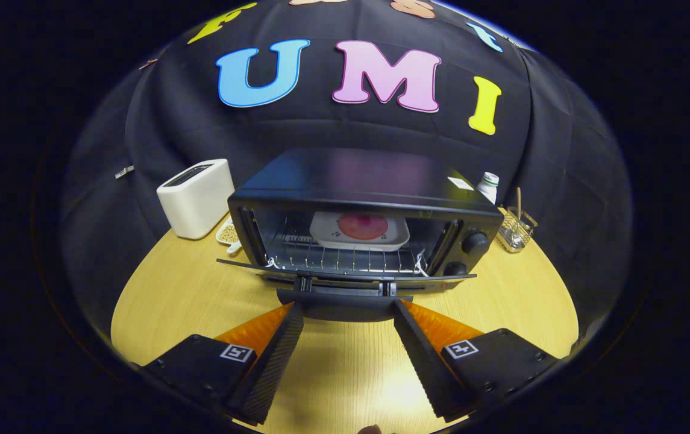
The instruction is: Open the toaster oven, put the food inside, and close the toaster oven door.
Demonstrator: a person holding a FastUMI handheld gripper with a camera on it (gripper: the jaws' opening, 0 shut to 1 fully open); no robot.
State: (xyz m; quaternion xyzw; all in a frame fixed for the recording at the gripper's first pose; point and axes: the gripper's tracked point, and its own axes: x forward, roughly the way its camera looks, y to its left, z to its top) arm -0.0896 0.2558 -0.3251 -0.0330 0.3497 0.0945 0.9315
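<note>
A black toaster oven (369, 193) stands on the wooden table with its door (345, 274) folded down flat toward me. Inside, on the wire rack (345, 256), rests a white plate (360, 232) carrying a round red piece of food (363, 226). The door's handle bar (345, 296) lies just ahead of my fingertips. My gripper (348, 307) is open, its fingers spread wide to either side of the handle's ends, and nothing is pressed between them.
A white boxy toaster (197, 196) stands left of the oven, with a small dish of beans (227, 232) beside it. To the oven's right are a white bottle (489, 185) and a wire holder (516, 232). Bare wooden table (345, 367) lies under my fingers.
</note>
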